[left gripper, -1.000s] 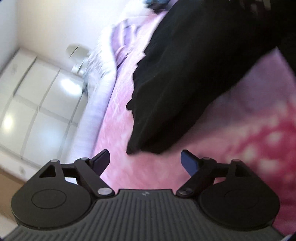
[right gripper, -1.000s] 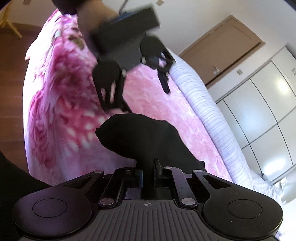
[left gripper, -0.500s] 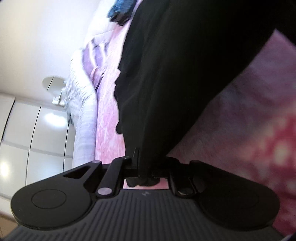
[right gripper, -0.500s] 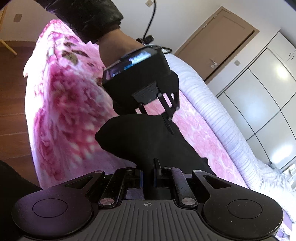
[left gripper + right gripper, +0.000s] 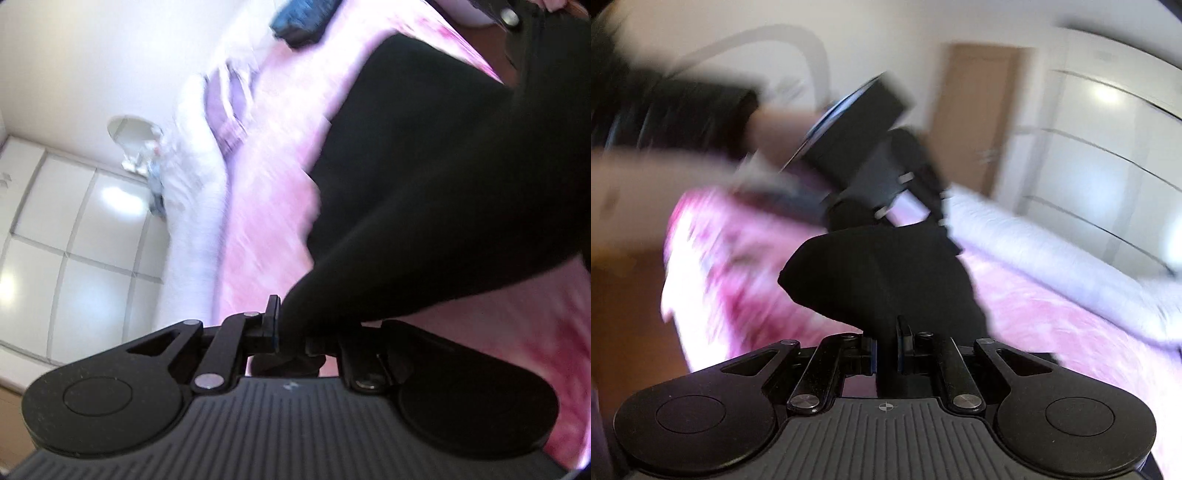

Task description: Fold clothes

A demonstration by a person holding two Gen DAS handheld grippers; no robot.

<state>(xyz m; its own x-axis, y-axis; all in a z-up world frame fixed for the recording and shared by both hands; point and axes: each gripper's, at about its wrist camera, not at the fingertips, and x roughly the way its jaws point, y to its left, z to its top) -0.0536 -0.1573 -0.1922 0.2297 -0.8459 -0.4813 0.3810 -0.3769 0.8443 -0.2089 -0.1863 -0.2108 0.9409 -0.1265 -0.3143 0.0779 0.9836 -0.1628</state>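
A black garment [image 5: 424,184] hangs stretched above the pink floral blanket [image 5: 266,206]. My left gripper [image 5: 293,328] clamps one corner of it; its jaws are opening slightly with the cloth still pinched between them. My right gripper [image 5: 886,347] is shut on another corner of the black garment [image 5: 882,280], which bunches up just ahead of its fingers. In the right wrist view the left gripper [image 5: 938,210] appears blurred above the cloth, held by a person's hand [image 5: 768,125] in a dark sleeve [image 5: 665,110].
The pink blanket [image 5: 1052,314] covers the bed, with a white striped quilt [image 5: 1034,236] along its far side. A blue garment [image 5: 303,18] lies further up the bed. White wardrobe doors [image 5: 1108,147], a wooden door [image 5: 975,110] and wooden floor [image 5: 628,314] surround it.
My left gripper closed on the garment's corner and rose with it. The right gripper, still gripping, also rose and rolled, so the cloth now hangs lifted between the two.
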